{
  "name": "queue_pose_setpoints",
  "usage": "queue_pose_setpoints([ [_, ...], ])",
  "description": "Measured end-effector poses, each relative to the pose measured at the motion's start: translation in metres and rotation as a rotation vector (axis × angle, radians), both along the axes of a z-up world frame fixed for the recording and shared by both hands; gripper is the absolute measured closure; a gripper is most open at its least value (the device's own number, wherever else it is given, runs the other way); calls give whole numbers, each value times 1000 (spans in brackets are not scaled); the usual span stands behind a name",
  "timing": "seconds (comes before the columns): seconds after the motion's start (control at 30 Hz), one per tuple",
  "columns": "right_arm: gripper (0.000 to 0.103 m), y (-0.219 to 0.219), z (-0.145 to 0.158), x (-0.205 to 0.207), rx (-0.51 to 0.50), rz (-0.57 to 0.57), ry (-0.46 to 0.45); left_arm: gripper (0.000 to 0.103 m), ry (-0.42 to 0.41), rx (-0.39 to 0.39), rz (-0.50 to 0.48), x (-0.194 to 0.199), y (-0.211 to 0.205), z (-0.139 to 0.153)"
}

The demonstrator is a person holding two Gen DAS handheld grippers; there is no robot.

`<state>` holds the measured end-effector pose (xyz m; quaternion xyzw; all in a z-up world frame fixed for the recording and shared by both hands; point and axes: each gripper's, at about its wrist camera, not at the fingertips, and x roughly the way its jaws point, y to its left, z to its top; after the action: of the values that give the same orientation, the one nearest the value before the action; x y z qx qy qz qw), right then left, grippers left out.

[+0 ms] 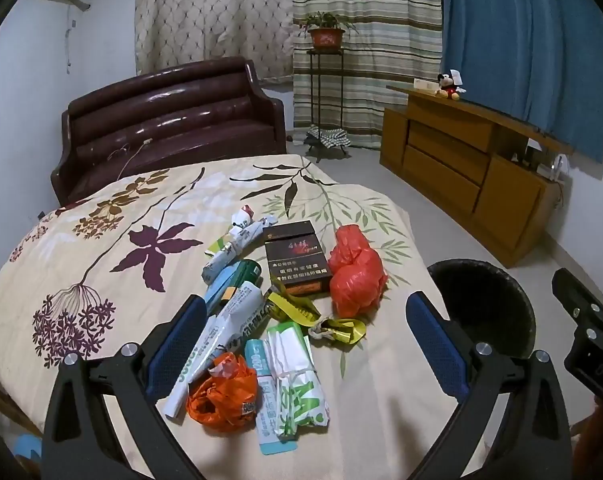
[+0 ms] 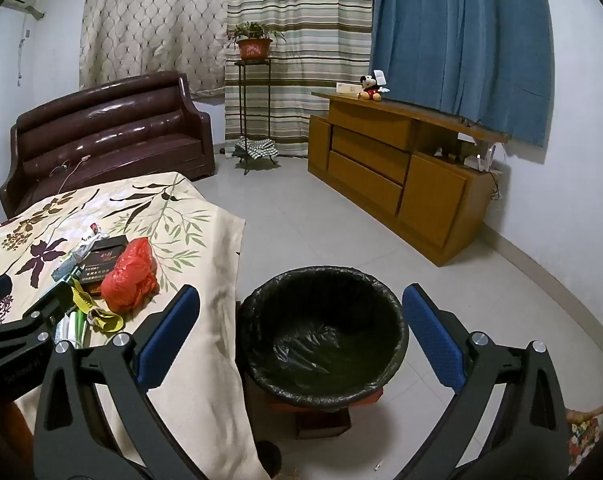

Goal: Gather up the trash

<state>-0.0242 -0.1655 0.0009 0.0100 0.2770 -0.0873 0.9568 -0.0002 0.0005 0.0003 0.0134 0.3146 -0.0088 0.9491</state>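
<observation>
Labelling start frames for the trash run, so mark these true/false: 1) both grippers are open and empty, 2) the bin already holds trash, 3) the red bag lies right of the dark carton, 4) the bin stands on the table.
1) True: left gripper and right gripper are open, nothing between the fingers.
2) False: the bin shows only its black liner.
3) True, in the left wrist view: red bag, dark carton.
4) False: it stands on the floor beside the table.

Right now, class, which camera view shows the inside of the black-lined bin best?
The right wrist view: the bin sits centred, its whole rim and empty liner visible. The left wrist view catches only part of it, beyond the table's edge.
</observation>
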Motion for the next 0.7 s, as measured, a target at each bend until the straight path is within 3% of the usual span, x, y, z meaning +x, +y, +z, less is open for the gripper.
queue_pose_setpoints([
  [0.7,4,0,0,0,3,0,-1,5,-2,10,-3,-3,3,0],
])
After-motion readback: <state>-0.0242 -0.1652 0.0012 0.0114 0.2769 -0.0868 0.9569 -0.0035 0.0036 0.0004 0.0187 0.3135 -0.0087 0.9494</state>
